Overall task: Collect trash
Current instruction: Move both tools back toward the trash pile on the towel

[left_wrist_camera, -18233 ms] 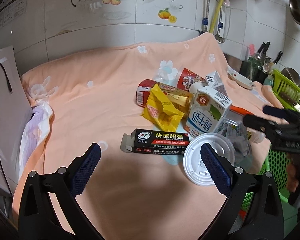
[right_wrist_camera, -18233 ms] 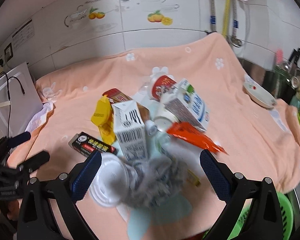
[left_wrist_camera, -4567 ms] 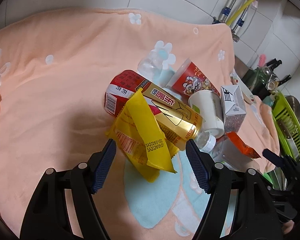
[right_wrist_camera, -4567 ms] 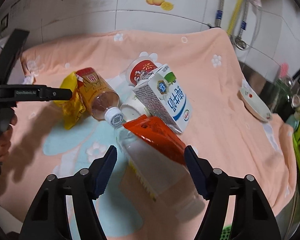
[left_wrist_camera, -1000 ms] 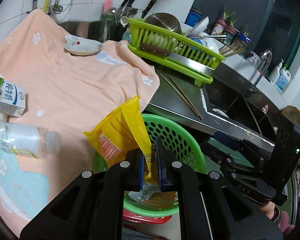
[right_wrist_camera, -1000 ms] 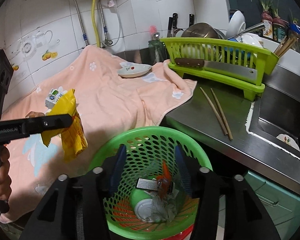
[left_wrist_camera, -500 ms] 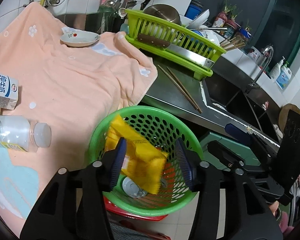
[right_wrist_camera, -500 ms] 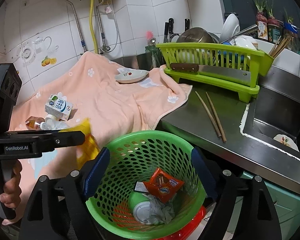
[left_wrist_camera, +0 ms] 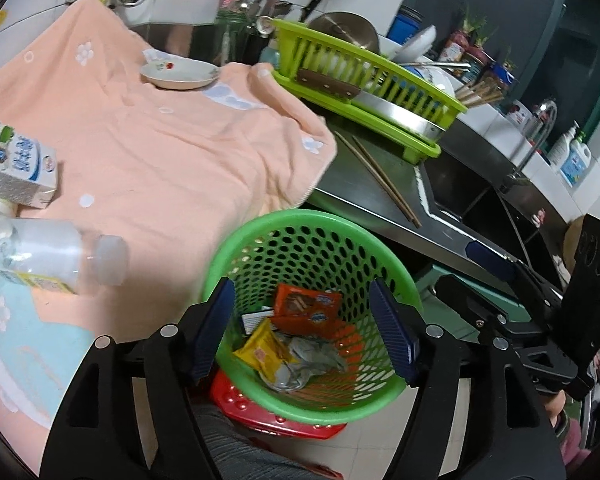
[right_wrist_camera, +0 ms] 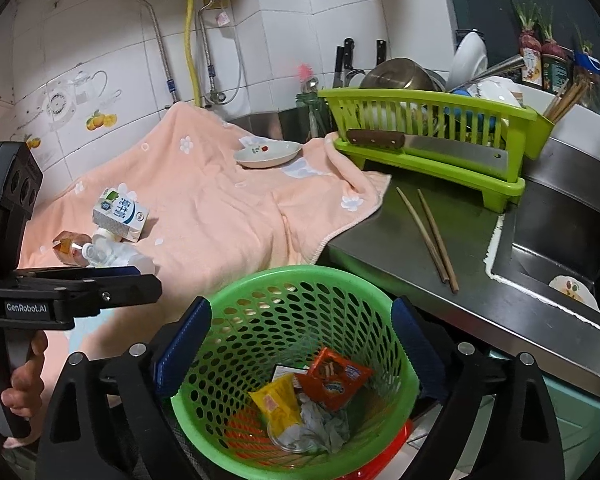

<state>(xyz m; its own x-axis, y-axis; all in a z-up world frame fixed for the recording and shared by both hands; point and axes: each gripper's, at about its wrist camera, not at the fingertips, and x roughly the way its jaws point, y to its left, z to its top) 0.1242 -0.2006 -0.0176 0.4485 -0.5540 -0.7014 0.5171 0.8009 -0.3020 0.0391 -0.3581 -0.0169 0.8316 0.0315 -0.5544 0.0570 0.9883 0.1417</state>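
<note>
A green mesh basket (left_wrist_camera: 260, 232) (right_wrist_camera: 300, 276) stands below the counter edge. Inside lie a yellow snack wrapper (left_wrist_camera: 262, 350) (right_wrist_camera: 276, 402), an orange wrapper (left_wrist_camera: 306, 306) (right_wrist_camera: 334, 376), crumpled grey paper (left_wrist_camera: 316, 356) and a lid. My left gripper (left_wrist_camera: 306, 330) is open and empty above the basket; it also shows in the right wrist view (right_wrist_camera: 112, 280). My right gripper (right_wrist_camera: 300, 350) is open and empty over the basket. A milk carton (left_wrist_camera: 18, 172) (right_wrist_camera: 120, 214), a clear bottle (left_wrist_camera: 56, 256) and a red-gold can (right_wrist_camera: 66, 248) lie on the peach towel (left_wrist_camera: 160, 152).
A white dish (left_wrist_camera: 180, 74) sits at the towel's far side. A lime dish rack (right_wrist_camera: 432, 136) with a cleaver and bowls stands on the steel counter. Chopsticks (right_wrist_camera: 430, 236) lie beside it. A sink (right_wrist_camera: 556, 248) is at right. A red stool (left_wrist_camera: 260, 412) is under the basket.
My left gripper opened and let go of the yellow wrapper, which fell and now lies at the bottom of the basket. My right gripper has stayed open over the basket.
</note>
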